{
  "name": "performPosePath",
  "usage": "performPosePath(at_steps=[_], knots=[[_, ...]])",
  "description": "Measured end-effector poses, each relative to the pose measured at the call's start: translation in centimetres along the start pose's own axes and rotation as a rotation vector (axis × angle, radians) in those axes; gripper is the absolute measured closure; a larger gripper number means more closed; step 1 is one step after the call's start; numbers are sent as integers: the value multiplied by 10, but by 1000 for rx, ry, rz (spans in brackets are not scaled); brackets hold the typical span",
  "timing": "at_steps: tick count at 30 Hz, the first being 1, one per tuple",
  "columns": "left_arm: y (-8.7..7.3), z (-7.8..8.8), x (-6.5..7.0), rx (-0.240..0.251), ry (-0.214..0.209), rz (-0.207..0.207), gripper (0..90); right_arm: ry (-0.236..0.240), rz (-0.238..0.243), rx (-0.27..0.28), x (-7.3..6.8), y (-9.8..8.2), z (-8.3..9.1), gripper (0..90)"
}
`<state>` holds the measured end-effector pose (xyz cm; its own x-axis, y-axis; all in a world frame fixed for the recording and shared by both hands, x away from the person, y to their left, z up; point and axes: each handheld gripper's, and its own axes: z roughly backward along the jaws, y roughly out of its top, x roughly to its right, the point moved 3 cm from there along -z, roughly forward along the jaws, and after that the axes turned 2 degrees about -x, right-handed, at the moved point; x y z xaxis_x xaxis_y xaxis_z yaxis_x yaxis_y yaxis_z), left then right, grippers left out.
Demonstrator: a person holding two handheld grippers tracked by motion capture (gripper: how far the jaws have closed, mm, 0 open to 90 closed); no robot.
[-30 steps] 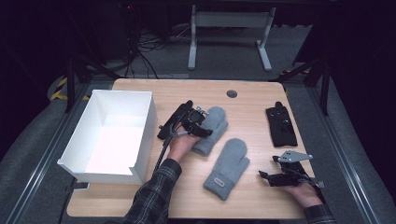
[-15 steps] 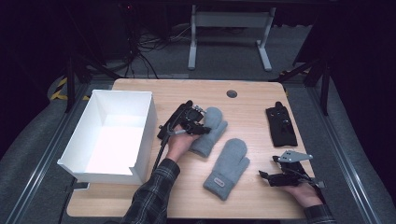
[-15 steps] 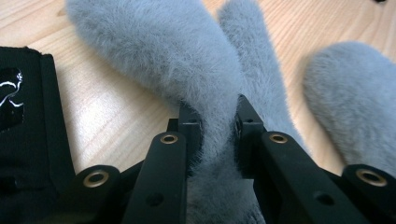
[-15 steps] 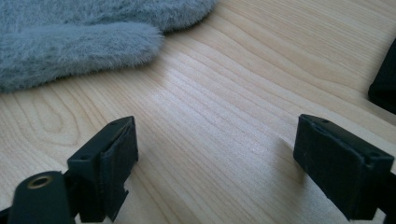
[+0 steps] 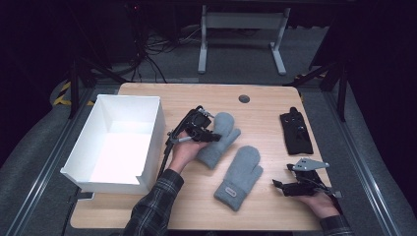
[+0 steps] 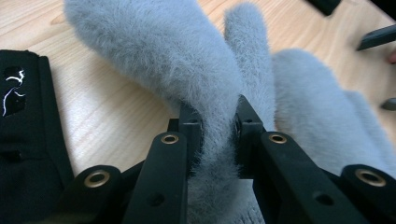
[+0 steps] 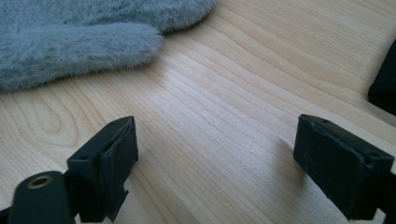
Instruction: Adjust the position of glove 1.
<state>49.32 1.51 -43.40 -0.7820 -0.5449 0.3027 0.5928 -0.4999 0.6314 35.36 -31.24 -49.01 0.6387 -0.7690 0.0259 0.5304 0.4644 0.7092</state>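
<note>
Two fluffy grey mittens lie mid-table. My left gripper (image 5: 202,129) is shut on the upper mitten (image 5: 221,140). Its jaws have just closed, and they pinch a fold of the mitten's fur (image 6: 177,60) between the pads, seen from my left gripper (image 6: 215,123). The second mitten (image 5: 240,177) lies flat beside it, its thumb and body (image 6: 322,121) just beyond the pinched one. My right gripper (image 5: 291,187) rests low at the table's front right, open with bare wood between its jaws (image 7: 215,158). That second mitten's edge (image 7: 70,42) lies ahead of them.
A white open box (image 5: 118,142) stands at the left of the wooden table (image 5: 265,105), close beside my left hand. Black gloves (image 5: 296,132) lie at the right, behind my right gripper, with their edge (image 7: 385,79) at the side of the right gripper view.
My left gripper has lifted slightly with the mitten's fold in its jaws. The right hand and the second mitten have stayed where they were.
</note>
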Motion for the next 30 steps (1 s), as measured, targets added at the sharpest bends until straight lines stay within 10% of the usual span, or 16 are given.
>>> performPosePath(at_steps=[16,30], knots=[[-9,22,60,-12,-76,-18,789,1,0,0,0,0,0,140],[-18,-1,109,-32,-147,-23,789,1,-1,0,0,0,0,140]])
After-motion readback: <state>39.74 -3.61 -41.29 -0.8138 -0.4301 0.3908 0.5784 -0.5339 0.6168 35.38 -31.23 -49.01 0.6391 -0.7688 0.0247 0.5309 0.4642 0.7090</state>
